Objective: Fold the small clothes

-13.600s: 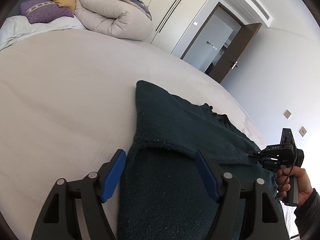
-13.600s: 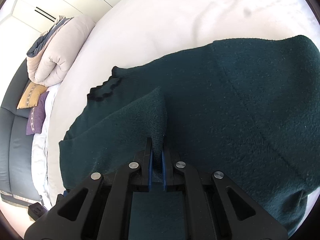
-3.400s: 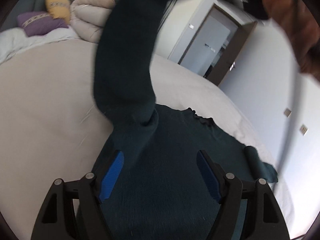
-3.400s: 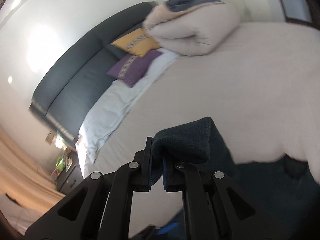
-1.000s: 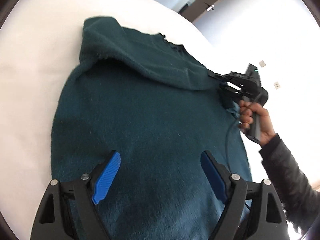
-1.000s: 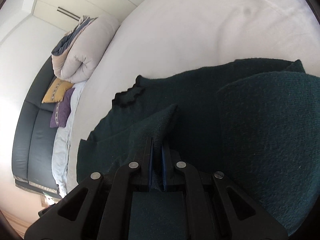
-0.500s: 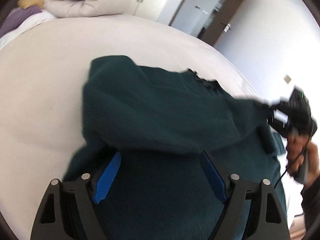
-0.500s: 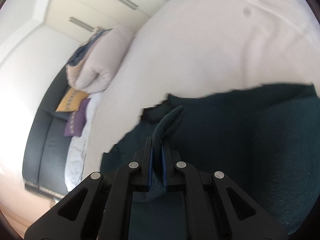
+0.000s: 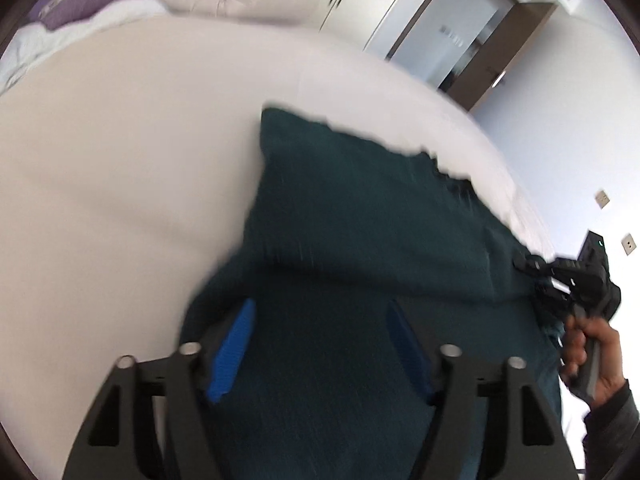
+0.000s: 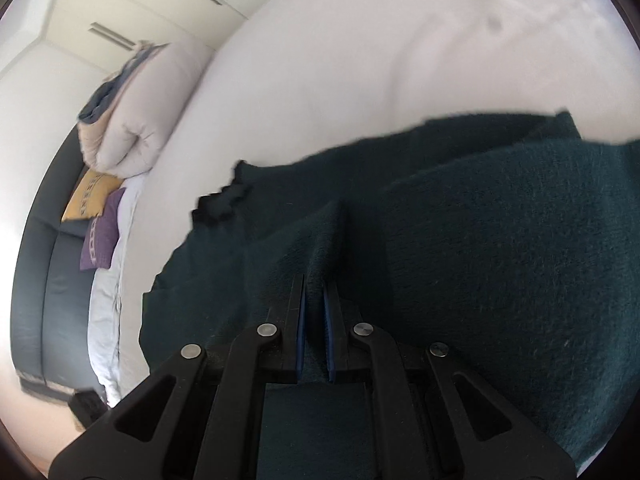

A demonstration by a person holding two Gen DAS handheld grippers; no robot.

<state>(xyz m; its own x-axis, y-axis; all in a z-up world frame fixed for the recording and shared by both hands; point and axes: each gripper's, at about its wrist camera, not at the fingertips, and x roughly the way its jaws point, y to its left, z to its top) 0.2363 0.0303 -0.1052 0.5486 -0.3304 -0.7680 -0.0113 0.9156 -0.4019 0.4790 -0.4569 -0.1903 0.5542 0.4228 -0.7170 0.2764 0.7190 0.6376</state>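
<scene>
A dark green knitted sweater (image 9: 360, 208) lies on the white bed (image 9: 120, 140), its upper part folded across the body. My left gripper (image 9: 320, 328) is open and empty, low over the sweater's near part. My right gripper (image 10: 314, 304) is shut on a fold of the sweater (image 10: 480, 240), holding it just above the body. In the left wrist view the right gripper (image 9: 532, 268) pinches the fold at the sweater's right edge. The view is motion-blurred.
A rolled beige duvet (image 10: 152, 100), a yellow pillow (image 10: 90, 196) and a purple pillow (image 10: 102, 236) lie at the head of the bed by a dark headboard (image 10: 36, 280). A brown door (image 9: 504, 60) and wardrobe (image 10: 132, 12) stand beyond the bed.
My right gripper has carried the sleeve fold over the sweater and lowered it onto the body. My left gripper has pulled back and tilted up, still open.
</scene>
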